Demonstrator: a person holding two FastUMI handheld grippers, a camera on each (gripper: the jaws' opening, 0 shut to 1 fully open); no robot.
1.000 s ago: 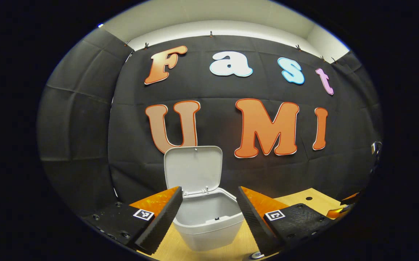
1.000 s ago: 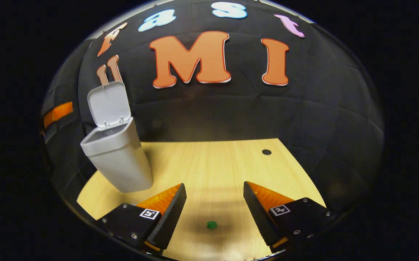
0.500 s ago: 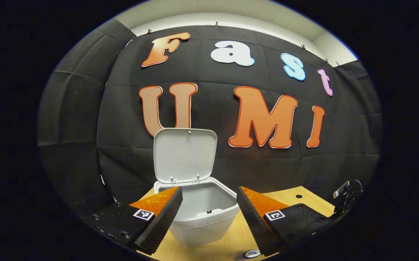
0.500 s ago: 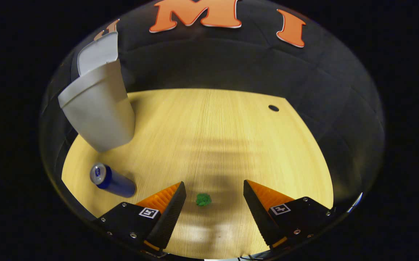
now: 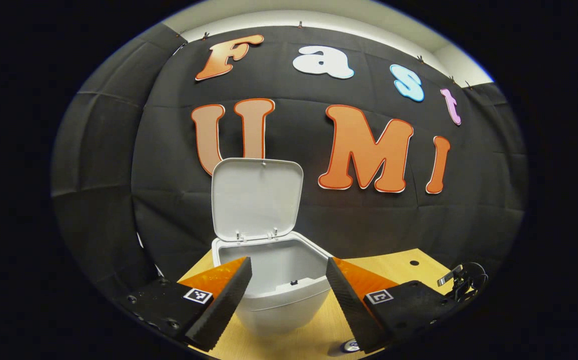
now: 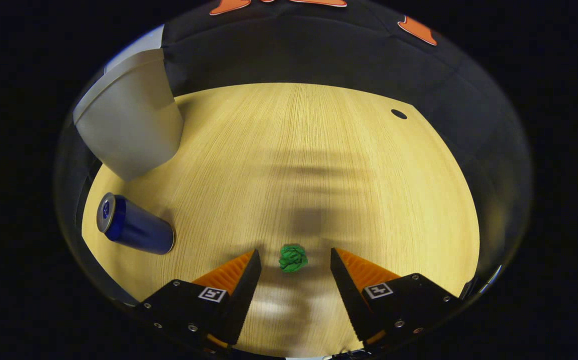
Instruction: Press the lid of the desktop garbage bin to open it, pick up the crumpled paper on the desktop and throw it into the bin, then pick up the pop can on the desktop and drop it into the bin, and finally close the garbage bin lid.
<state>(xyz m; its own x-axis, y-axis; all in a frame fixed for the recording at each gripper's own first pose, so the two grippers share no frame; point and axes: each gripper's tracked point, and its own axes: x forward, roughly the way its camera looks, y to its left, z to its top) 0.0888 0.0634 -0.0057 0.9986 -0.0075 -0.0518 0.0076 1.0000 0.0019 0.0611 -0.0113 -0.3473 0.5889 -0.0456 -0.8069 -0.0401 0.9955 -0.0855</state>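
The white garbage bin stands on the wooden desk with its lid swung upright. My left gripper hovers open in front of the bin's mouth, holding nothing. In the right gripper view, a small green crumpled paper lies on the desk just ahead of my right gripper, which is open above it with a finger on either side. A blue pop can stands on the desk at the left, near the bin.
The wooden desk has a small dark hole at its far right. The other gripper's body shows at the right edge of the left gripper view. Black cloth walls close the desk in behind.
My right gripper has tilted down and lowered toward the green paper, which now sits between its fingertips; the can came into sight. My left gripper drifted slightly, the bin lid staying open.
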